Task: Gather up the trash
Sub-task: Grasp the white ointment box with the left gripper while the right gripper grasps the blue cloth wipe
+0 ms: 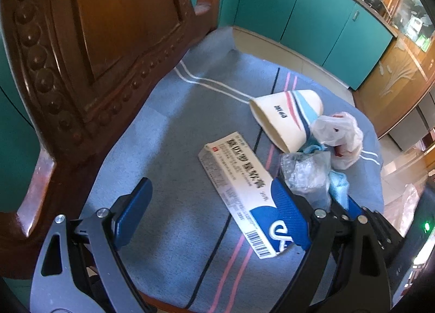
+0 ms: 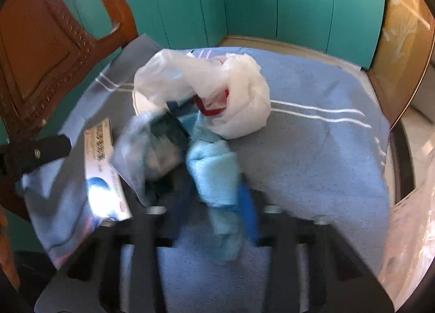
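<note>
Trash lies on a blue striped cloth (image 1: 176,128) over a wooden chair seat. In the left wrist view I see a white and blue medicine box (image 1: 242,193), a tipped paper cup (image 1: 285,120), a crumpled white plastic bag (image 1: 339,136) and clear plastic wrap (image 1: 307,174). My left gripper (image 1: 209,209) is open, its right finger next to the box. In the blurred right wrist view my right gripper (image 2: 212,177) is shut on a light blue wad (image 2: 214,171), with grey-clear plastic (image 2: 141,149) beside it. The white bag (image 2: 239,95) lies just beyond. The box (image 2: 103,166) is at the left.
The carved wooden chair back (image 1: 95,41) rises on the left. Teal cabinets (image 1: 312,14) stand behind, with a wooden cabinet (image 1: 399,81) at the right. A clear plastic bag (image 2: 407,231) hangs off the chair's right edge. The left gripper's tip (image 2: 38,152) shows in the right wrist view.
</note>
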